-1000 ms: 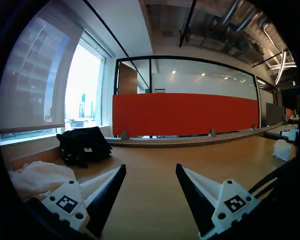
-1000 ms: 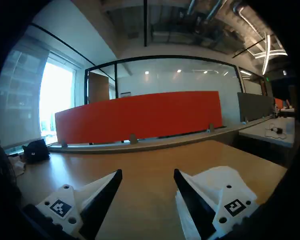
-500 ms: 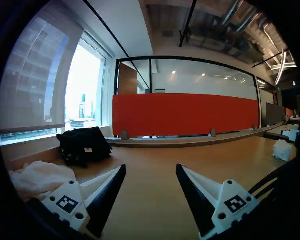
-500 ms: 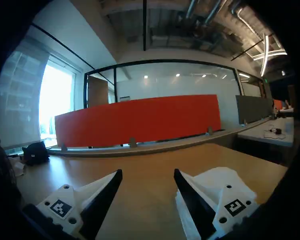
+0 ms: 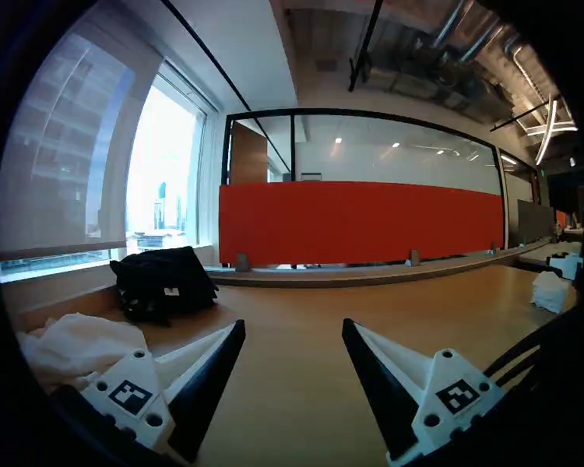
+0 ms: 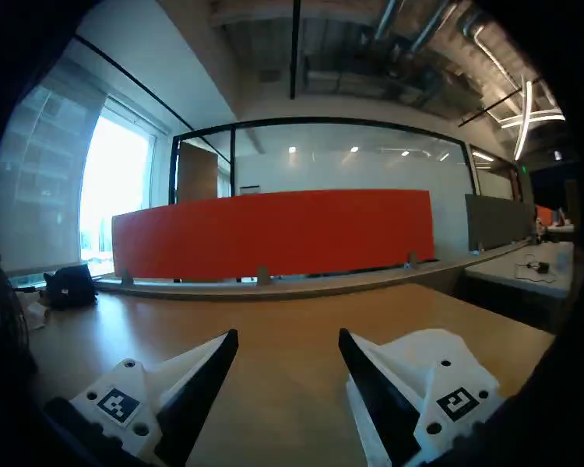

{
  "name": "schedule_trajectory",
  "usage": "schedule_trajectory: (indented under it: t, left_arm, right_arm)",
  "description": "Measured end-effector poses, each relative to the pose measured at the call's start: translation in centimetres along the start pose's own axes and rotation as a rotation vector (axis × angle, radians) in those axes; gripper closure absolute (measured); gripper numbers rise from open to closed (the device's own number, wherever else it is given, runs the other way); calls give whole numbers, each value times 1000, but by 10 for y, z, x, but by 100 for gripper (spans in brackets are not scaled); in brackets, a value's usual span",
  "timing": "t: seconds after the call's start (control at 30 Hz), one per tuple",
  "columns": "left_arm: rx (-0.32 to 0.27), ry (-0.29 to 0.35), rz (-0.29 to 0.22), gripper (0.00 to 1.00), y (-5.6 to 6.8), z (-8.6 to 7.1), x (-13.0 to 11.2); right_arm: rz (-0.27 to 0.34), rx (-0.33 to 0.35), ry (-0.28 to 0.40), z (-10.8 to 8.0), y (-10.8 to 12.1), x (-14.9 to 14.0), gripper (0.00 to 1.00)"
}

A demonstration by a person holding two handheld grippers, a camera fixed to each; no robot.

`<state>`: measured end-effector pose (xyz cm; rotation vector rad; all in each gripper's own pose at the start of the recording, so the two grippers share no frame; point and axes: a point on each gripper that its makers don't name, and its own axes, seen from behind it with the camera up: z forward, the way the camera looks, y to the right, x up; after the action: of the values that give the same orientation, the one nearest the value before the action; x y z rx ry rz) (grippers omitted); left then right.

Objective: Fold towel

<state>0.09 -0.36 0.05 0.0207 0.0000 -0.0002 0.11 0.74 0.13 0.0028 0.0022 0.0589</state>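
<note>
My left gripper [image 5: 293,322] and right gripper [image 6: 287,332]: white pointed fingers [image 5: 416,381], black inner faces. Each finger carries a square black-and-white marker [image 5: 130,396] flanked by round screw holes [image 5: 139,354].

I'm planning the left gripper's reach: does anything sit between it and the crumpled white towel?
Nothing visible does. The crumpled white towel lies on the wooden table just left of the left gripper, whose jaws stand open; the black bag sits beyond the towel, out of the path.
</note>
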Motion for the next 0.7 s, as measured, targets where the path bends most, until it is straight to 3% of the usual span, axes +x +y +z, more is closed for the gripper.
schedule_trajectory:
  t: [0.5, 0.7]
  left_arm:
    - [0, 0, 0, 8, 0, 0, 0]
    - [0, 0, 0, 8, 0, 0, 0]
  right_arm:
    - [-60, 0, -2, 0, -9, 1, 0]
    - [-59, -1, -2, 0, -9, 0, 0]
